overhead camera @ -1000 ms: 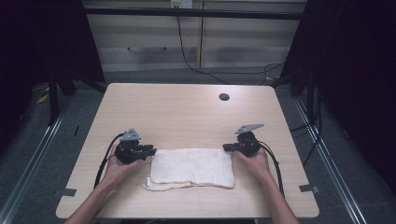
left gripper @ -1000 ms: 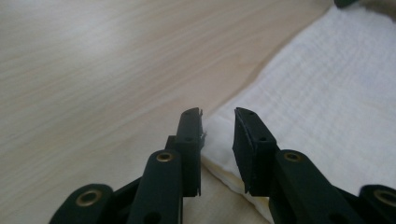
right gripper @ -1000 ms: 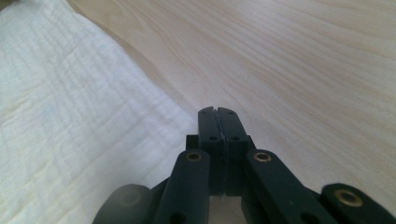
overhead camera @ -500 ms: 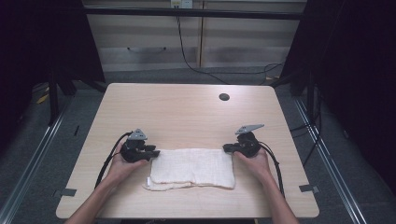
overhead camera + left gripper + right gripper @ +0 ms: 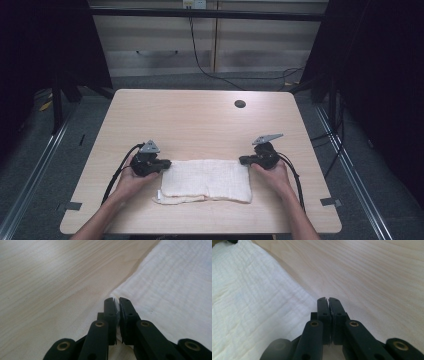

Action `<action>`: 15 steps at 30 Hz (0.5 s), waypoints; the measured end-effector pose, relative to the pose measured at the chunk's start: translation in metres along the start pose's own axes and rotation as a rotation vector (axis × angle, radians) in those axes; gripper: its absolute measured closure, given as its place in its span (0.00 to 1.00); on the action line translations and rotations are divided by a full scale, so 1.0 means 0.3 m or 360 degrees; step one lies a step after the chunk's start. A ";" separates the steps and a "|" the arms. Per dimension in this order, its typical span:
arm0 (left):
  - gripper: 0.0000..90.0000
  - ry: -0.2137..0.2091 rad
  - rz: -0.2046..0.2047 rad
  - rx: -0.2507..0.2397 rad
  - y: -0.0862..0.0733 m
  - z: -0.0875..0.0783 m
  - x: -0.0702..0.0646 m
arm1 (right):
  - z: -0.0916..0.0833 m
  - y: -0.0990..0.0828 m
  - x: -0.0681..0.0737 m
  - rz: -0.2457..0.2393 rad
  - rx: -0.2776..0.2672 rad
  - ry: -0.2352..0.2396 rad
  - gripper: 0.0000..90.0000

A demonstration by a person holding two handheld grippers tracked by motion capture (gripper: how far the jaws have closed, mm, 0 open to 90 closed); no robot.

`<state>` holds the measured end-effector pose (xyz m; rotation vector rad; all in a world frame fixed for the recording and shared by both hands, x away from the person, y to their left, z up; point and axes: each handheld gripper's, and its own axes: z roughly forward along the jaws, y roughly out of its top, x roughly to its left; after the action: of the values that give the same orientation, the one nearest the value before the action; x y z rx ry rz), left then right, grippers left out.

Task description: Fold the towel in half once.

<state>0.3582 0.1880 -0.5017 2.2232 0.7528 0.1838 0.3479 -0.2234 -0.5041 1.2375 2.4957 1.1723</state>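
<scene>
Now both my grippers pinch the folded white cloth (image 5: 207, 179) on the near half of the desk (image 5: 200, 120): my left gripper (image 5: 165, 163) has just closed on its far-left corner, my right gripper (image 5: 243, 160) is clamped on the far-right corner. Both grips look set; the next fold is not yet made.

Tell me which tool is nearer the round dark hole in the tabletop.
Right. The right tool sits at the white cloth's right corner, below the hole; the left tool is farther left.
</scene>
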 end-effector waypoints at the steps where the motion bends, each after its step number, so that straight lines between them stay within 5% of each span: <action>1: 0.94 -0.0011 -0.0005 0.0002 -0.001 0.000 0.003 | -0.002 0.001 0.002 -0.0002 0.0003 -0.0005 0.98; 15: 0.95 -0.0038 -0.0047 -0.0021 -0.006 0.001 0.014 | -0.051 0.032 0.028 -0.0033 -0.0149 -0.0017 0.99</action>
<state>0.3609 0.1911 -0.5035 2.1966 0.7688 0.1470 0.3423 -0.2229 -0.4851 1.1887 2.4101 1.2588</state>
